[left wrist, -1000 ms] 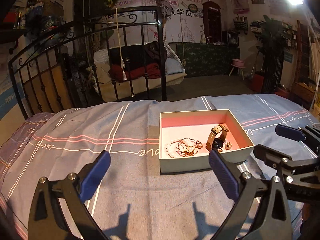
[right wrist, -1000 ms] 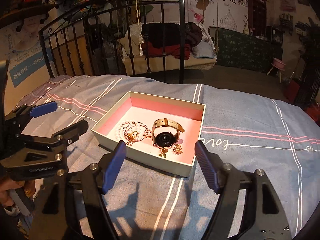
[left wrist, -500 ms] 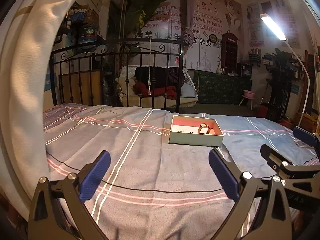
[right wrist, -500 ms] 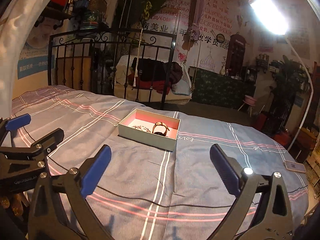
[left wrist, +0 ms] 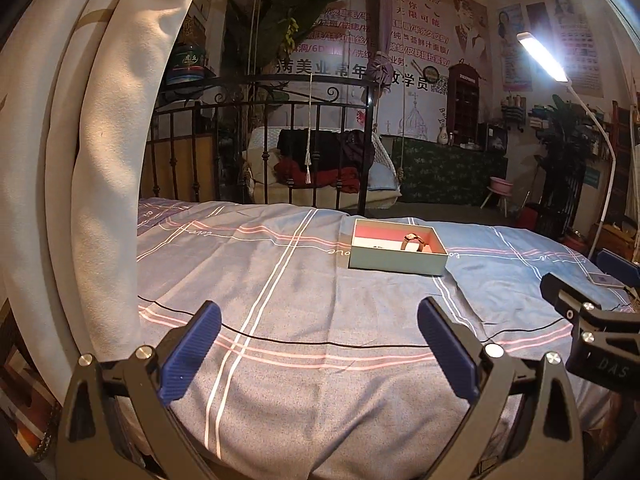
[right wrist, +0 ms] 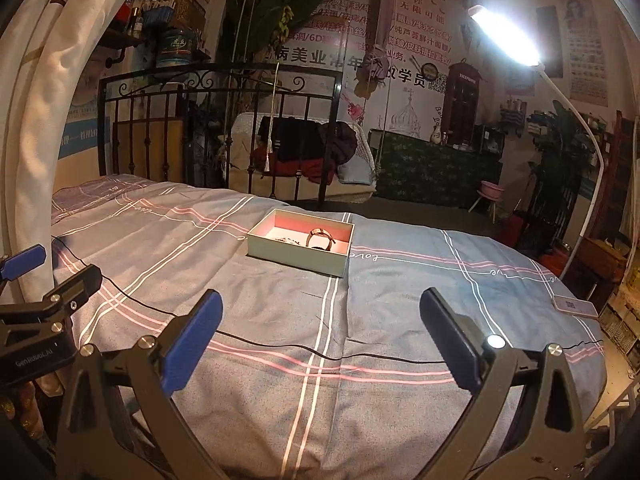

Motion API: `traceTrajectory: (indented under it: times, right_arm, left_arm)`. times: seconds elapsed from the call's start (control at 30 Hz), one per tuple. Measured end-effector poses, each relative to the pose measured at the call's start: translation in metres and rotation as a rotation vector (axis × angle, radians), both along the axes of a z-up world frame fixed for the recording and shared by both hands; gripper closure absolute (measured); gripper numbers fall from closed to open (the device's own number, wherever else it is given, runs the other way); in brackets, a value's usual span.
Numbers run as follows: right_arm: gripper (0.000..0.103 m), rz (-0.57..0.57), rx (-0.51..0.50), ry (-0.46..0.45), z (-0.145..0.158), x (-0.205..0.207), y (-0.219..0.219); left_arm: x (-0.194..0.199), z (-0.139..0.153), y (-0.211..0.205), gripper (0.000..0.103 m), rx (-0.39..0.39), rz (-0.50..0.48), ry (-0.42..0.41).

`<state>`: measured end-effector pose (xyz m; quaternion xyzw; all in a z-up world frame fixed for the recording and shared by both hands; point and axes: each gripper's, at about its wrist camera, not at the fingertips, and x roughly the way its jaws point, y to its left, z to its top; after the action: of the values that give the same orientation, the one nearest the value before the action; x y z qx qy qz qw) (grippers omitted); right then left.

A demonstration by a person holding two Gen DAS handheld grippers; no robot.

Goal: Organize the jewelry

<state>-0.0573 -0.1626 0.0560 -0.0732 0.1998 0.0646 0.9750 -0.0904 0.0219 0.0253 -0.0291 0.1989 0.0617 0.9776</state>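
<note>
A bed (left wrist: 320,320) with a blue-grey striped sheet fills the lower half of both views, its black iron rail (left wrist: 264,128) across the middle of the frame. A pale curtain (left wrist: 88,160) takes the left side of the left wrist view. A lit lamp (right wrist: 506,36) glows at upper right in the right wrist view. A thin black cable (right wrist: 280,344) crosses the sheet, just ahead of the fingers.

The box (left wrist: 398,250) — open, pale outside and pink inside — sits on the bed near the centre of each frame, well apart from both tools. Inside it a watch (left wrist: 414,240) stands on edge at the right; beside it, to the left, lies other jewelry (right wrist: 286,238), too small to make out.

The left hand-held gripper (left wrist: 320,344) hangs spread wide at the bottom of its view, holding nothing. The right hand-held gripper (right wrist: 322,338) is likewise spread wide and bare. A phone (right wrist: 574,306) lies at the bed's right edge.
</note>
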Motion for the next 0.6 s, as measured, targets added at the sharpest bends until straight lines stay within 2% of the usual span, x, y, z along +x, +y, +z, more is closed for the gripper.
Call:
traceTrajectory:
  times: [0.6]
  right_arm:
    - [0.006,-0.013,0.006,0.004,0.0057,0.0044,-0.0021]
  left_arm:
    - [0.0053,-0.0004,-0.0090,0.006,0.015,-0.051,0.039]
